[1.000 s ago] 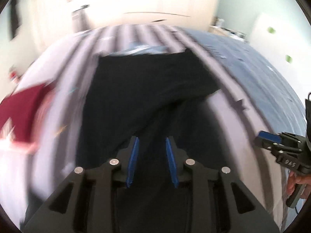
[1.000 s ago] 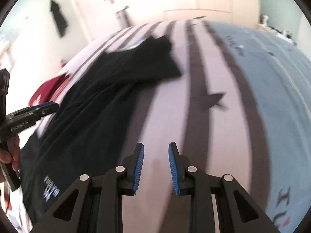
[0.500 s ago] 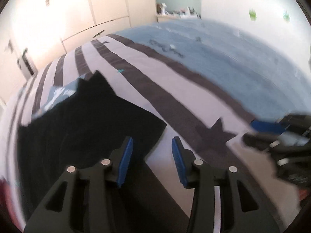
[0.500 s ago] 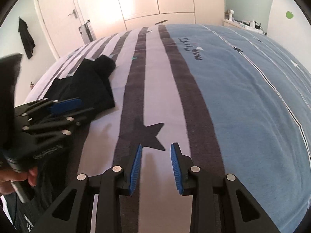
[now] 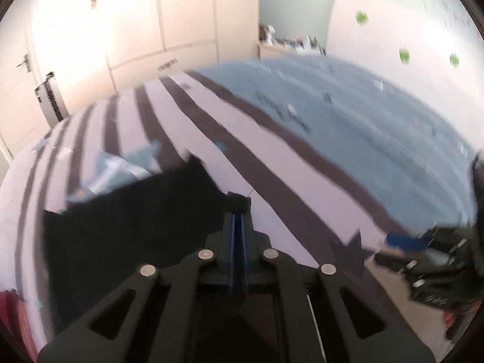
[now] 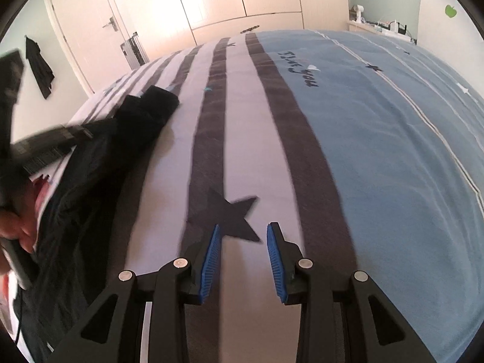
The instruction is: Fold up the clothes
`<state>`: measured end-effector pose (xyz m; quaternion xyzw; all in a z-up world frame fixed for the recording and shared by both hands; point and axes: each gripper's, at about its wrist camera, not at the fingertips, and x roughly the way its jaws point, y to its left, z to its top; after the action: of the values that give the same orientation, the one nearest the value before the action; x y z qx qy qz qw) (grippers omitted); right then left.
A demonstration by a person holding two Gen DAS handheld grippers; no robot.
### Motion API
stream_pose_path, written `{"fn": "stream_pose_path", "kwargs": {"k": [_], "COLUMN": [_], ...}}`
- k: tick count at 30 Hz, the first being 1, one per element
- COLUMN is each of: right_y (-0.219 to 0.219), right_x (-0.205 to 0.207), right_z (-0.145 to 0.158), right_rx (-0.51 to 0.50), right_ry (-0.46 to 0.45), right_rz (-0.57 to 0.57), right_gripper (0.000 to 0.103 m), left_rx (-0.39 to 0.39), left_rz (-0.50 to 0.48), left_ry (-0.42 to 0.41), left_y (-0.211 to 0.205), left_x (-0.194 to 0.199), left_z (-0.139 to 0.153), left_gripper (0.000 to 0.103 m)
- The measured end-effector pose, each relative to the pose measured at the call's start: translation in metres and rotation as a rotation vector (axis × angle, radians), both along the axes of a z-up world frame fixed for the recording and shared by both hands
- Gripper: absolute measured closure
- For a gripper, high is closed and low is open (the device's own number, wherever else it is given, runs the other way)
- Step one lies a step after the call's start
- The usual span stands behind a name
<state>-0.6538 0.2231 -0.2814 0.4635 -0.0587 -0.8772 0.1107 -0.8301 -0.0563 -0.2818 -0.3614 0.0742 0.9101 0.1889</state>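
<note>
Two claws: left claw (image 5: 239, 208) pinches the black garment (image 5: 127, 220); right claw (image 6: 243, 257) gapes empty.

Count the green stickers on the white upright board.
3 in left wrist view: one green sticker high, two lower right. The white upright board runs out of frame; more may hide.

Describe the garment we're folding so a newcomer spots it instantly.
Start at the bed's striped cover, white with dark bands. On its left side lies the black garment, dark and crumpled, unlike the pale blue clothing beyond it.
</note>
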Motion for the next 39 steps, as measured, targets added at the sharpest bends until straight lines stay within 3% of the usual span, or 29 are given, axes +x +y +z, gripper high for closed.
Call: {"fn": "stream_pose_path", "kwargs": {"k": [6, 11, 16, 20, 25, 34, 36, 37, 39], "right_y": [-0.044, -0.087, -0.112, -0.133, -0.161, -0.175, -0.179, -0.181, -0.183], "right_x": [-0.039, -0.09, -0.137, -0.158, -0.181, -0.211, -0.217, -0.219, -0.223], "right_z": [0.008, 0.005, -0.004, -0.008, -0.013, -0.03, -0.031, -0.033, -0.035], "right_rx": [-0.077, -0.143, -0.219, -0.218, -0.19, -0.189, -0.172, -0.166, -0.154], "right_ry": [0.01, -0.017, -0.064, -0.087, -0.114, -0.146, -0.148, -0.157, -0.169], "right_rz": [0.027, 0.04, 0.021, 0.041, 0.081, 0.061, 0.066, 0.066, 0.066], "right_gripper": [0.067, 0.066, 0.066, 0.059, 0.059, 0.06, 0.069, 0.08, 0.082], "left_rx": [-0.006, -0.014, 0.052, 0.059, 0.024, 0.009, 0.0, 0.012, 0.077], "left_rz": [0.183, 0.311, 0.413, 0.429, 0.408, 0.449, 0.427, 0.421, 0.436], "left_ry": [-0.008, -0.086, -0.129, -0.149, -0.178, -0.179, -0.201, -0.209, -0.216], "left_y": [-0.101, -0.166, -0.213, -0.228, -0.238, -0.254, -0.252, -0.253, -0.261], "left_x": [-0.052, -0.09, -0.108, -0.12, -0.135, -0.158, -0.157, -0.154, -0.144], "left_z": [0.018, -0.01, -0.028, -0.036, -0.042, -0.049, -0.055, -0.057, -0.06], "left_gripper": [0.1, 0.1, 0.1, 0.1, 0.1, 0.103, 0.103, 0.103, 0.103]}}
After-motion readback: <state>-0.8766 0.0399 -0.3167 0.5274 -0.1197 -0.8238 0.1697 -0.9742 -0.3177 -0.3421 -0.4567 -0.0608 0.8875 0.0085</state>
